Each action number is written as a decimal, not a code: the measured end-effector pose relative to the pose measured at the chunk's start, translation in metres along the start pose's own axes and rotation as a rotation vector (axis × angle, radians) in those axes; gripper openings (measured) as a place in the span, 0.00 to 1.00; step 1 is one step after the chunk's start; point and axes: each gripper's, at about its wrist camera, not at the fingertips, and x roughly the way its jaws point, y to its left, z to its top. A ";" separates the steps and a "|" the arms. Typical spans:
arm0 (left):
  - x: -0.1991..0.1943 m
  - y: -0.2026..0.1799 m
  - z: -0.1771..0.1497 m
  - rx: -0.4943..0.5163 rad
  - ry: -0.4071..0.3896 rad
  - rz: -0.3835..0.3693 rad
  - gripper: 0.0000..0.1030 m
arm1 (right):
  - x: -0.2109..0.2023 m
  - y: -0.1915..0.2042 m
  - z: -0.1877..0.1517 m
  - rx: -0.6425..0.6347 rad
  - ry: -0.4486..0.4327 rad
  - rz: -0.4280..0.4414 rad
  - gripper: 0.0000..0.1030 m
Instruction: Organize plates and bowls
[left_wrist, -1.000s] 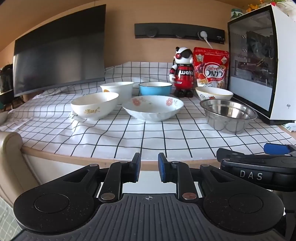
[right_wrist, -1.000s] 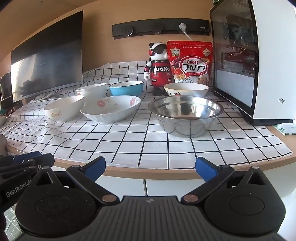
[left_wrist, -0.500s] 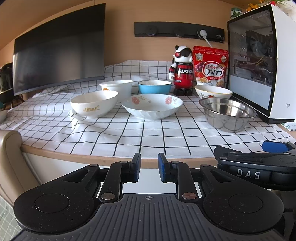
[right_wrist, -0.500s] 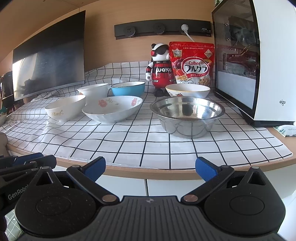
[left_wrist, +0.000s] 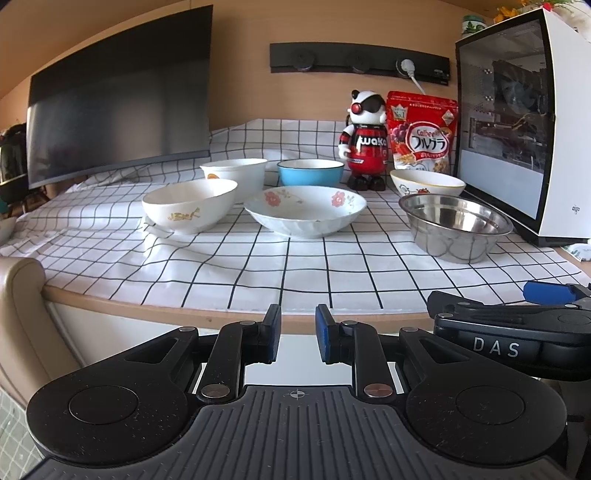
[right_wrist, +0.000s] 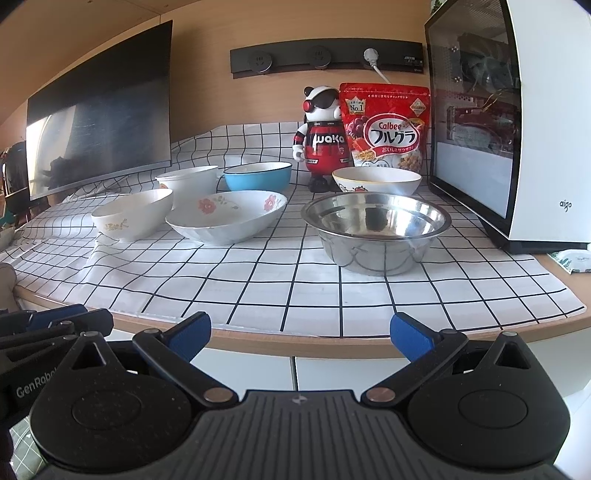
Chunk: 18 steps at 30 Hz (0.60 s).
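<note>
Six bowls sit on checked cloth: steel bowl front right, shiny; floral bowl centre, shallow w/ pink flowers; white bowl left, gold motif; plain white bowl, blue bowl & cartoon bowl behind. Left gripper jaws narrowly apart, empty; right gripper jaws wide apart, empty, both short of counter edge.

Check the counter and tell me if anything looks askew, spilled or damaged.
Nothing spilled or broken. Only the checked cloth is rumpled: it ridges up around the cream bowl at left, which may sit slightly unevenly on it.
</note>
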 end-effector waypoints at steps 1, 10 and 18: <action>0.000 0.000 0.000 0.000 0.001 0.000 0.23 | 0.000 0.000 0.000 0.000 0.000 0.000 1.00; 0.001 0.001 -0.001 -0.006 0.001 0.003 0.23 | 0.000 0.000 0.000 -0.002 0.001 0.000 1.00; 0.001 0.002 -0.001 -0.008 -0.005 0.007 0.23 | 0.001 0.000 0.001 -0.001 -0.001 0.003 1.00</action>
